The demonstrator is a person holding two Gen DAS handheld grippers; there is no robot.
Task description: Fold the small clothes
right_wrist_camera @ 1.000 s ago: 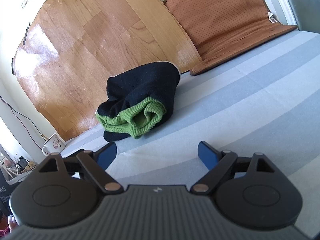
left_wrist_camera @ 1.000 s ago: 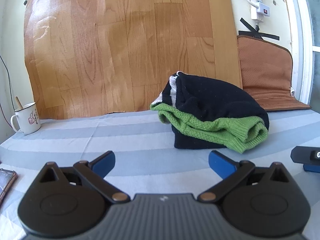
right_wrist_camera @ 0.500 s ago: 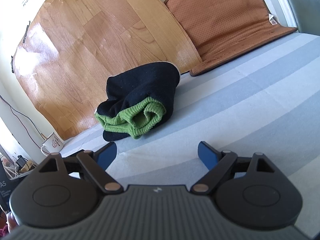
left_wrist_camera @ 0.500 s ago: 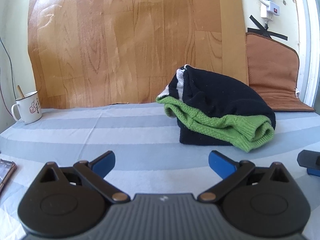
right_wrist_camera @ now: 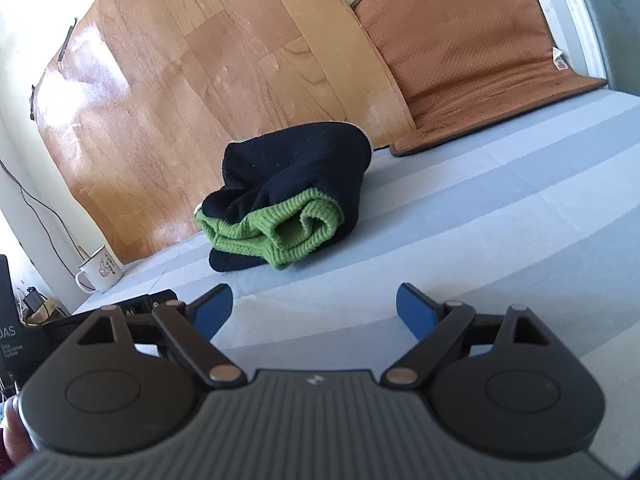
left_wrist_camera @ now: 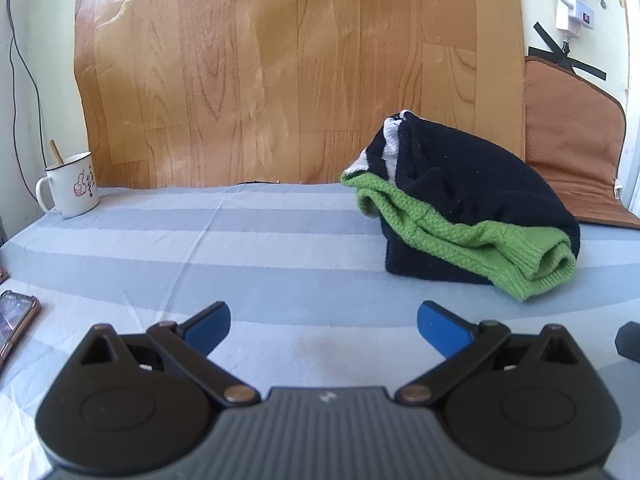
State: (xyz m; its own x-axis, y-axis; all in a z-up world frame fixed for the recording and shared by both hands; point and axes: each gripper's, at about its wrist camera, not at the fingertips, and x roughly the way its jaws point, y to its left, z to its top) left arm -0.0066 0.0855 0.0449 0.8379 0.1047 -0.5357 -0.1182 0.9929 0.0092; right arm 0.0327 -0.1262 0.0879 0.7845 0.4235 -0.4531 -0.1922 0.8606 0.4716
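Lying folded, sweater [left_wrist_camera: 468,204], mug [left_wrist_camera: 72,186] and phone [left_wrist_camera: 14,320] well apart

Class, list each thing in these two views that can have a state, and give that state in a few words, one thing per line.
Sweater: bundled in a heap on the sheet, green cuff facing out.
Left gripper: open, empty, short of the sweater.
Right gripper: open, empty, short of the sweater.
Mug: upright, a stick standing in it.
Phone: flat on the sheet, screen up.
Cushion: leaning on the wall.
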